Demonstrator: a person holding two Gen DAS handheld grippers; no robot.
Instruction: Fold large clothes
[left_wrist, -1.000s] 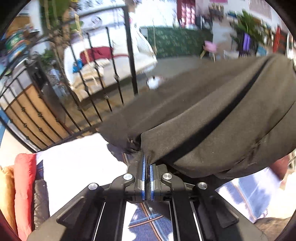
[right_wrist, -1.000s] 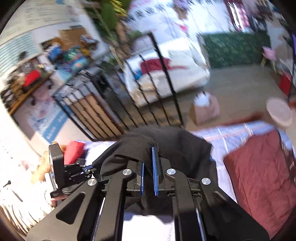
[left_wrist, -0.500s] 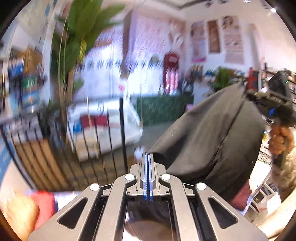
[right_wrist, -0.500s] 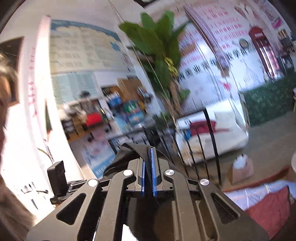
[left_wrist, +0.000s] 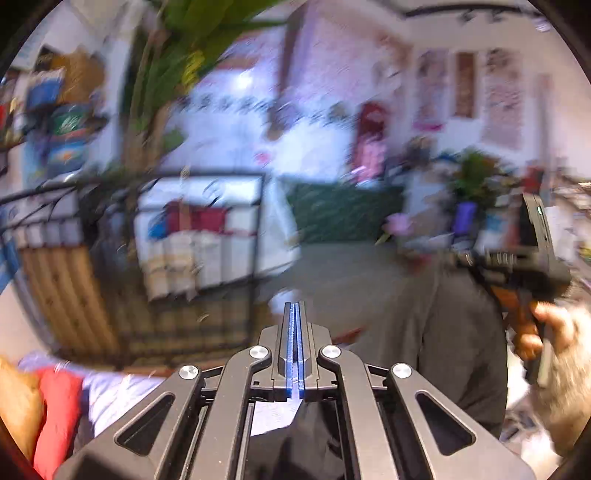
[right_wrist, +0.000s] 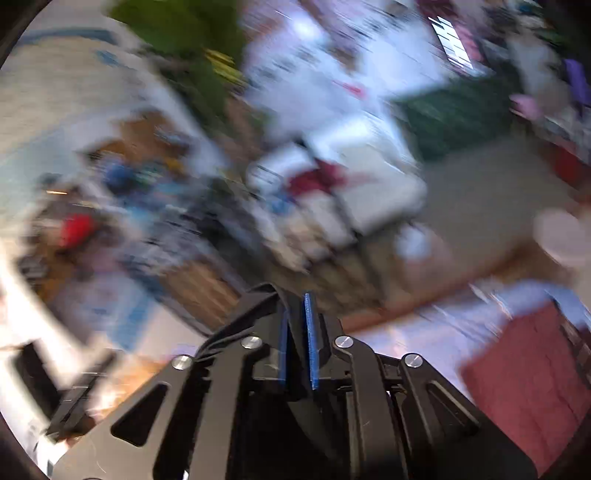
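Everything was motion-blurred at this point, so here's only what I could make out. My left claw (left_wrist: 295, 305) was aimed out over the black iron railing (left_wrist: 255, 258) into the room. Its blue pads had just been easing apart, and only a thin slit showed between them. Light came through that slit and I saw no cloth in it, so I'd call that claw released, if barely. The big dark grey fabric garment (left_wrist: 443, 350) wasn't in its bite. One fold sat low, tucked under the claw's linkage at the bottom of the left view, and the main body hung off to the right.

That hanging part dropped from my right claw (right_wrist: 295, 306), which showed up at the right edge of the left view with my hand (left_wrist: 550, 328) around its orange grip. From the right camera, those pads had just been spreading a little too. The garment filled the gap between them, with a bunch of it draped over the left-hand finger and spilling down past the linkage, so that claw was grasping the garment.

Below it were the pale bedsheet (right_wrist: 424, 332) and a maroon quilted blanket (right_wrist: 528, 369), well under the cloth. A red cushion (left_wrist: 55, 406) sat at the lower left of the left view.
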